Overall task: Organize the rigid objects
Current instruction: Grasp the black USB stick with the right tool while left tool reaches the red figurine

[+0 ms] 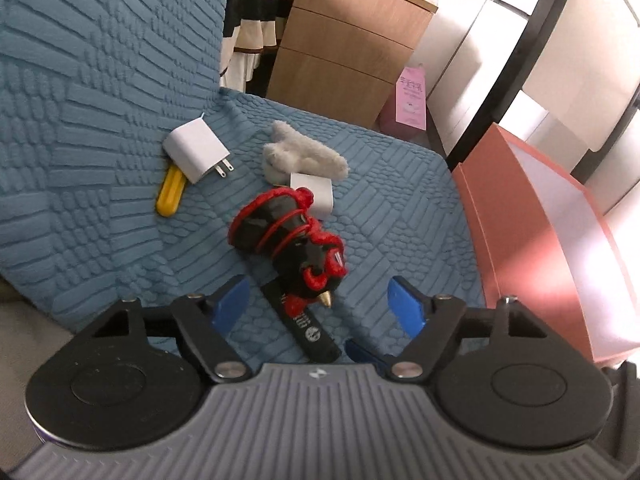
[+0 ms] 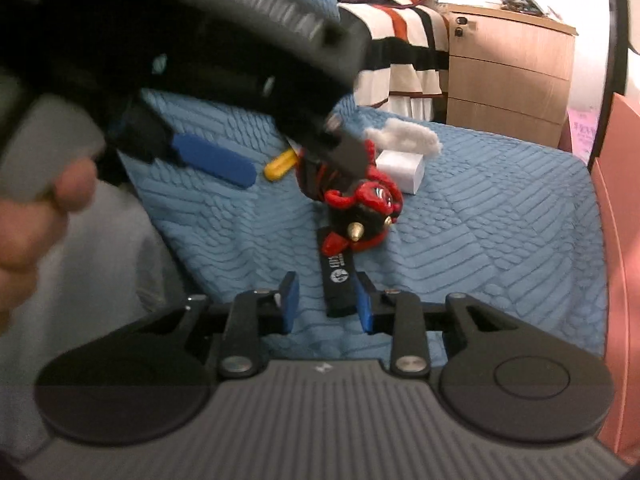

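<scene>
A red and black tool with a brass tip (image 1: 294, 240) lies on the blue sofa cover (image 1: 100, 152), partly over a flat black bar (image 1: 304, 328). My left gripper (image 1: 316, 300) is open just above them, empty. A white charger (image 1: 196, 148) lies over a yellow handle (image 1: 170, 194); a second white block (image 1: 314, 194) sits beside a grey fuzzy item (image 1: 304, 152). In the right wrist view my right gripper (image 2: 326, 300) is open, its fingertips on either side of the black bar's (image 2: 338, 280) near end. The tool (image 2: 360, 208) lies beyond. The left gripper (image 2: 288, 136) hangs over it.
An orange box (image 1: 560, 224) with a white inside stands at the sofa's right edge. A wooden drawer unit (image 1: 352, 48) and striped clothes (image 1: 256, 16) stand behind the sofa. A pink bag (image 1: 408, 100) sits on the floor.
</scene>
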A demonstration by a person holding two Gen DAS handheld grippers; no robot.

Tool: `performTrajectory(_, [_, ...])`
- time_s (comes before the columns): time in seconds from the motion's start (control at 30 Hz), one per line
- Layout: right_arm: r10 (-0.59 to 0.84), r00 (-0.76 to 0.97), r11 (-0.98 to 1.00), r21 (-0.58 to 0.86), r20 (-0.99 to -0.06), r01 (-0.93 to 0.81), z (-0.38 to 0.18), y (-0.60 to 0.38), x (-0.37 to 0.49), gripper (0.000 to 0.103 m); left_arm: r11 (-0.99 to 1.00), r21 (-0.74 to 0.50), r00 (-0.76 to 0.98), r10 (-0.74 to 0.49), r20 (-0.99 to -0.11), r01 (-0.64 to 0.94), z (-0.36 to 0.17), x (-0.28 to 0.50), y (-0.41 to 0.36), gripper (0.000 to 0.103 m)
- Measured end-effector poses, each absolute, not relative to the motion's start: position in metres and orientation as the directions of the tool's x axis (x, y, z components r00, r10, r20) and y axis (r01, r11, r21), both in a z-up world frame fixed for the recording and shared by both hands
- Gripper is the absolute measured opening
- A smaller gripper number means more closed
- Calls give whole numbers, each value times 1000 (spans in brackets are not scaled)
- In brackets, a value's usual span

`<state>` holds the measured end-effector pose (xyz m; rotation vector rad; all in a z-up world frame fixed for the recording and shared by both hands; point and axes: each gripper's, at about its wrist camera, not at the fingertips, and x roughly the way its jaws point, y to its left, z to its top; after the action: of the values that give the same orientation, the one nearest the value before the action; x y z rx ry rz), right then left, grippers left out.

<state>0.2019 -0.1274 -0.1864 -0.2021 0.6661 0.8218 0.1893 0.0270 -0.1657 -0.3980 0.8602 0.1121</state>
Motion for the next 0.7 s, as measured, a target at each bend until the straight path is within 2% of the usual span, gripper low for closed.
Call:
performTrajectory(0.07, [598,504,674,50,-623,-737,-193,-123,206,33,920,-289,643,-54,-764,-266,-168,197,27,80])
performTrajectory(0.13, [592,502,669,37,-630,-743,-200,-121,211,33,903,-333,648,-83,-757,-272,-171,203,30,79])
performTrajectory(0.37, [595,489,655,31,-638,-755,-206,-118,216,33,887,-342,619,-84,-781,-311,-182,226,27,69])
performTrajectory(0.43, [590,489,647,13,-643,-763,-206,-117,214,28,891,-322,607,-68,-791,-319,-187,230,24,68])
performTrajectory(0.7, [567,477,643,-1,-672,-766,-201,-119,214,27,873,-339,582,-81,-809,-350,-208,236,31,67])
